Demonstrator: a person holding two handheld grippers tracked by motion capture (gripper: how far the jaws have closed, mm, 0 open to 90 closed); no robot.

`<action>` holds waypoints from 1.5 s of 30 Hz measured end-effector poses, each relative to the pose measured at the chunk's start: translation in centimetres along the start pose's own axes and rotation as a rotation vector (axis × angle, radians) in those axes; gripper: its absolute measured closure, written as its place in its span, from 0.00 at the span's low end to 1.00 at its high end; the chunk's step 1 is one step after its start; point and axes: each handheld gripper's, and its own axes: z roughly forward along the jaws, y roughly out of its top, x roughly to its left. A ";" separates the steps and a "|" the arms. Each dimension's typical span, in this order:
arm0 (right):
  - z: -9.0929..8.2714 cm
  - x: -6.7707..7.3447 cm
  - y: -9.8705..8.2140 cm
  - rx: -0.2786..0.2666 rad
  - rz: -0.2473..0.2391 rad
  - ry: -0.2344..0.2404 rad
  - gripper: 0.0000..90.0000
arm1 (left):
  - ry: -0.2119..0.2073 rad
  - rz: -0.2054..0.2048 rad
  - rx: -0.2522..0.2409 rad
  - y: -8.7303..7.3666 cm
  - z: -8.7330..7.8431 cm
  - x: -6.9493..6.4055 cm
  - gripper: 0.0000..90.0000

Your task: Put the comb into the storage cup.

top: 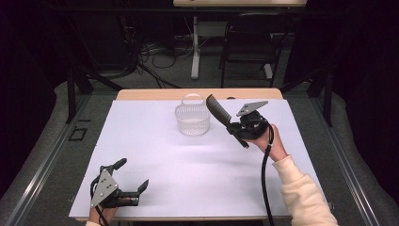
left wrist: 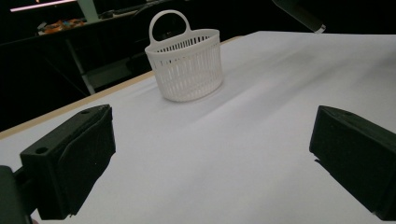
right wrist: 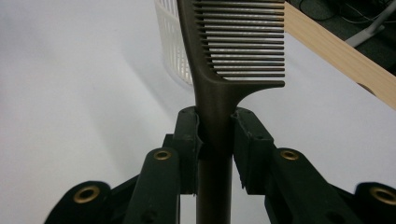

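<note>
A: Start from the high view. What is the right claw (top: 234,126) doing?

B: It is clamped on the handle of a dark comb (top: 219,108), lifted off the desk (top: 155,155). The comb slants up and away, its toothed end right beside the white basket (top: 192,119), which stands near the middle of the desk's far edge. My guess is the comb is gripped low on the handle so the toothed end can go into the basket first.

A: And the left claw (top: 133,176)?

B: It rests at the near left corner of the desk, jaws wide apart with nothing between them. It looks parked there to stay clear of the working side.

A: Does the left gripper view agree?

B: Yes. The two black jaws stand far apart at the bottom of that view, with only bare white desk (left wrist: 233,154) between them. The basket (left wrist: 185,65) stands upright farther off, handle raised, close to the wooden strip at the desk's edge. I can see nothing inside it from here.

A: Now the right gripper view.

B: The right claw (right wrist: 215,140) has its pads pressed on both sides of the comb (right wrist: 219,79) just below where the teeth begin, so the handle runs straight down between the jaws. The teeth point to the right of that view. Behind the comb is the basket (right wrist: 170,42), slightly to its left, so the comb seems nearly lined up with the rim but not yet over the opening.
</note>
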 end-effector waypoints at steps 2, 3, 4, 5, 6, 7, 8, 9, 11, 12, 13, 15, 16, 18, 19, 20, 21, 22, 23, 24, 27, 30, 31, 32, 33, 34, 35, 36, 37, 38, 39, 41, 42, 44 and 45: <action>0.0 0.0 0.0 0.001 0.000 0.000 0.80 | 0.000 -0.002 0.001 0.0 0.0 0.0 0.00; 0.0 -0.1 0.1 0.001 -0.002 0.000 0.80 | 0.000 0.000 0.002 0.0 0.0 0.0 0.00; 0.0 -0.1 0.1 0.003 -0.003 0.001 0.80 | 0.001 -0.001 0.001 0.0 0.0 0.0 0.00; 0.0 -0.1 0.2 0.000 -0.004 0.000 0.80 | 0.000 0.000 0.000 0.0 0.0 0.0 0.00; 0.0 -0.1 0.2 -0.002 -0.002 -0.003 0.80 | 0.000 0.001 0.001 0.0 0.0 0.0 0.00; 0.1 -0.1 0.3 0.002 -0.002 -0.001 0.80 | 0.000 0.000 0.002 0.0 0.0 0.0 0.00; 0.1 -0.1 0.3 0.004 -0.004 -0.003 0.80 | 0.000 0.000 0.000 0.0 0.0 0.0 0.00; 0.1 -0.1 0.4 0.001 -0.005 -0.005 0.80 | -0.001 -0.001 -0.002 0.0 0.0 0.0 0.00; 0.0 -0.1 0.5 -0.001 -0.005 -0.004 0.80 | 0.000 -0.001 -0.002 0.0 0.0 0.0 0.00; 0.0 -0.1 0.5 -0.001 -0.006 -0.006 0.80 | 0.001 -0.001 -0.001 0.0 0.0 0.0 0.00; 0.0 -0.1 0.6 -0.002 -0.007 -0.008 0.80 | -0.001 -0.001 -0.001 0.0 0.0 0.0 0.00; 0.0 -0.1 0.7 -0.003 -0.009 -0.008 0.80 | 0.000 -0.001 -0.001 0.0 0.0 0.0 0.00; 0.0 -0.1 0.7 -0.003 -0.009 -0.009 0.80 | 0.001 -0.001 -0.001 0.0 0.0 0.0 0.00; 0.0 -0.2 0.8 -0.004 -0.008 -0.009 0.80 | 0.000 0.000 -0.001 0.0 0.0 0.0 0.00; 0.0 -0.2 0.8 -0.005 -0.009 -0.008 0.80 | -0.001 -0.001 -0.001 0.0 0.0 0.0 0.00; 0.0 -0.2 0.9 -0.005 -0.010 -0.009 0.80 | -0.001 -0.001 -0.001 0.0 0.0 0.0 0.00; 0.0 -0.2 0.9 -0.007 -0.012 -0.010 0.80 | 0.000 -0.001 0.000 0.0 0.0 0.0 0.00; 0.1 -0.1 1.0 -0.008 -0.011 -0.009 0.80 | 0.000 -0.001 -0.001 0.0 0.0 0.0 0.00; 0.1 -0.1 1.1 -0.008 -0.015 -0.008 0.80 | 0.000 -0.001 -0.001 0.0 0.0 0.0 0.00; 0.1 -0.1 1.1 -0.010 -0.016 -0.009 0.80 | 0.000 -0.001 -0.001 0.0 0.0 0.0 0.00; 0.2 -0.1 1.4 -0.015 -0.018 -0.009 0.80 | 0.000 -0.003 -0.001 0.0 0.0 0.0 0.00; 0.3 -0.1 1.7 -0.023 -0.019 -0.006 0.80 | 0.001 -0.002 -0.001 0.0 0.0 0.0 0.00; 0.3 -0.1 1.9 -0.022 -0.022 -0.005 0.80 | 0.001 -0.001 0.001 0.0 0.0 0.0 0.00; 0.4 0.0 2.0 -0.024 -0.024 -0.005 0.80 | 0.001 0.000 0.002 0.0 0.0 0.0 0.00; 0.4 0.0 2.1 -0.025 -0.023 -0.004 0.80 | 0.001 -0.001 -0.001 0.0 0.0 0.0 0.00; 0.4 0.0 2.2 -0.025 -0.027 -0.004 0.80 | 0.002 -0.001 0.000 0.0 0.0 0.0 0.00; 0.5 0.0 2.3 -0.023 -0.027 -0.003 0.80 | 0.002 -0.001 0.000 0.0 0.0 0.0 0.00; 0.5 0.0 2.4 -0.026 -0.026 -0.003 0.80 | 0.002 -0.002 0.001 0.0 0.0 0.0 0.00; 0.6 0.0 2.5 -0.026 -0.029 -0.002 0.80 | 0.002 -0.001 0.001 0.0 0.0 0.0 0.00; 0.6 0.1 2.6 -0.028 -0.030 -0.003 0.80 | 0.002 -0.001 0.001 0.0 0.0 0.0 0.00; 0.7 0.1 2.7 -0.025 -0.031 -0.001 0.80 | 0.002 -0.001 0.002 0.0 0.0 0.0 0.00; 0.8 0.2 2.9 -0.024 -0.033 -0.002 0.80 | 0.001 -0.002 0.001 0.0 0.0 0.0 0.00; 0.8 0.2 3.1 -0.027 -0.034 0.000 0.80 | 0.002 -0.002 0.000 0.0 0.0 0.0 0.00; 0.8 0.4 3.3 -0.026 -0.036 -0.003 0.80 | 0.002 -0.003 -0.004 0.0 -0.1 0.0 0.00; 0.8 0.4 3.5 -0.027 -0.037 -0.004 0.80 | 0.002 -0.005 -0.006 0.0 -0.1 0.0 0.00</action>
